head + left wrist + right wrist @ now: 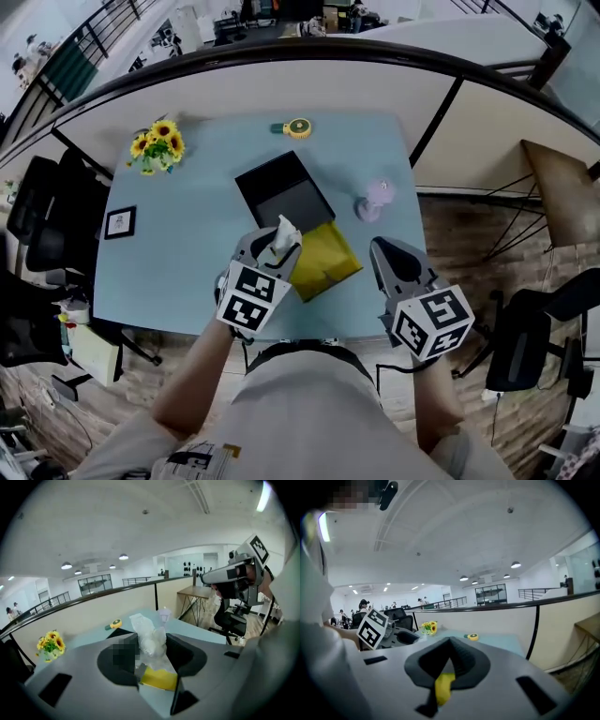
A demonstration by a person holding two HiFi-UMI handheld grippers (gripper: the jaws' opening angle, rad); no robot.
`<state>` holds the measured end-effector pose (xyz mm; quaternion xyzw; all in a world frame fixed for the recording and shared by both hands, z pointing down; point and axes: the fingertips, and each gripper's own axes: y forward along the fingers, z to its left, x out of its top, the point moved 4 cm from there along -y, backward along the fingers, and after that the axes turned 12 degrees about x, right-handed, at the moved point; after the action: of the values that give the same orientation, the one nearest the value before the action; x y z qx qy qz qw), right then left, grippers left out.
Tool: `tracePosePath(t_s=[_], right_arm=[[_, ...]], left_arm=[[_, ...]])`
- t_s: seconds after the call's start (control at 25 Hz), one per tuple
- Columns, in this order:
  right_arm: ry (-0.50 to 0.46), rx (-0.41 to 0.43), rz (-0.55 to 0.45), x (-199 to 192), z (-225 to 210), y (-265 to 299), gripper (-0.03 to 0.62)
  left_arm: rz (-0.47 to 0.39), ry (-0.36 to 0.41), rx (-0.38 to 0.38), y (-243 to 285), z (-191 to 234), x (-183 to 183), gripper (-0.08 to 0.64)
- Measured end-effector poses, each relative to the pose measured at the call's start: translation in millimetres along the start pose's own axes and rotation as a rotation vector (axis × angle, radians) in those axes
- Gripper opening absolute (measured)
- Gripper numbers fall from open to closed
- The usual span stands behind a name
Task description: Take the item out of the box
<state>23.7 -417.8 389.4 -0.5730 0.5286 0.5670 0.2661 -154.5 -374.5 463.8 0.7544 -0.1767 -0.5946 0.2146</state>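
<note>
i see a pale blue table point(178, 253) set against a curved partition with a dark rail point(281, 54); office floor and dark chairs lie beyond it.

on the far left of the table stands a bunch of yellow sunflowers point(157, 145). a small black-framed picture point(120, 222) lies nearer, by the left edge. a round yellow tape measure point(296, 127) sits at the far edge, and a small lilac object point(375, 199) is on the right side.

at the centre lies a shallow black open box point(284, 192). just beside its near corner is a flat yellow carton point(328, 262).

the left gripper point(277, 251) is closed to a middling width on a crumpled white plastic-wrapped item point(285, 232). its view shows both pads pressing the wrapping, with the crinkled top standing above the jaws. the item is outside the black box, raised over the left corner of the yellow carton, near the table's front edge.

the right gripper point(386, 248) hangs over the near right part of the table, apart from the carton. its jaws are together with nothing between them. a strip of yellow shows below them in its own view.
</note>
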Motion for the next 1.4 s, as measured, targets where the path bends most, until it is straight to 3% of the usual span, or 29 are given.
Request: tracePosePath(t_s=[0.28, 0.64, 1.4], right_arm=[[-0.062, -0.016, -0.103, 55, 26, -21, 0.003], [-0.116, -0.033, -0.220, 98, 42, -44, 0.003], [-0.129, -0.050, -0.142, 86, 29, -36, 0.003]], left_arm=[[-0.172, 0.004, 0.072, -65, 37, 52, 0.185], [-0.284, 0.022, 0.144, -119, 67, 77, 0.187], [-0.318, -0.014, 0.154, -124, 75, 86, 0.195]])
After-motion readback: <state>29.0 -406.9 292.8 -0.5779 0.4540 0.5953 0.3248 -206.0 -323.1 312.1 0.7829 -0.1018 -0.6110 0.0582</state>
